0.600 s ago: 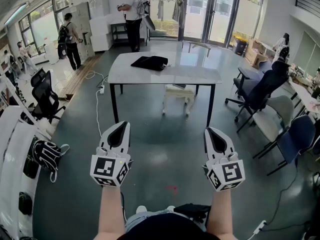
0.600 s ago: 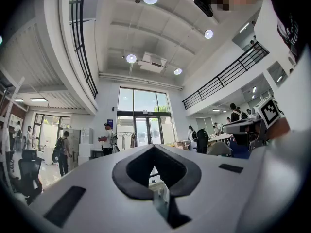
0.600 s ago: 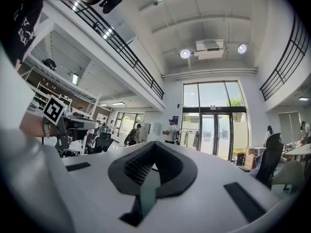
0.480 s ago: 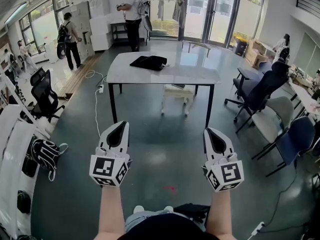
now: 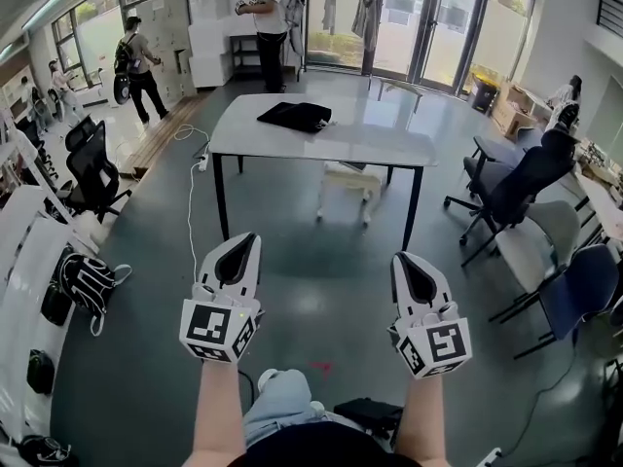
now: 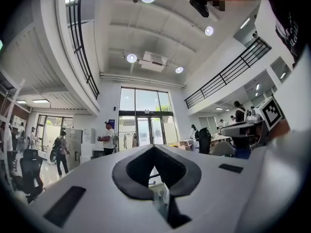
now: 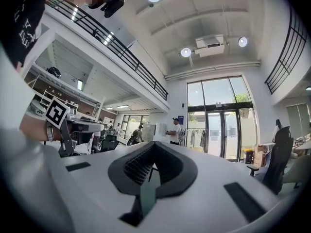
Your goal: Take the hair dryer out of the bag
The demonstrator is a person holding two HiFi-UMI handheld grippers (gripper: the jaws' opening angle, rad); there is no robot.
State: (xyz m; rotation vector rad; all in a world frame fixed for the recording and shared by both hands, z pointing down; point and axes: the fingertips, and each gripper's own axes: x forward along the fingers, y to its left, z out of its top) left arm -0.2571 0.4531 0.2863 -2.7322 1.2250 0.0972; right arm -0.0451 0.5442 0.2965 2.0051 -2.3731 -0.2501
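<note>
Jaws: left gripper (image 5: 243, 244) and right gripper (image 5: 403, 263) both closed, nothing between them.
Bag (image 5: 294, 116): black, slumped on the table (image 5: 370, 146), well apart from both grippers.
Hair dryer: not visible; presumably inside the bag.
Handling: bag likely soft and limp; dryer likely rigid, smooth and fairly light. Grip its handle.

The floor (image 5: 321, 290) is smooth and glossy, throwing back the light. The table (image 5: 331, 144) has a pale polished top. The black bag (image 5: 295, 116) on it looks like matt cloth, though it's far off. The left gripper (image 5: 245, 239) and right gripper (image 5: 399, 259) have smooth white plastic shells.
</note>
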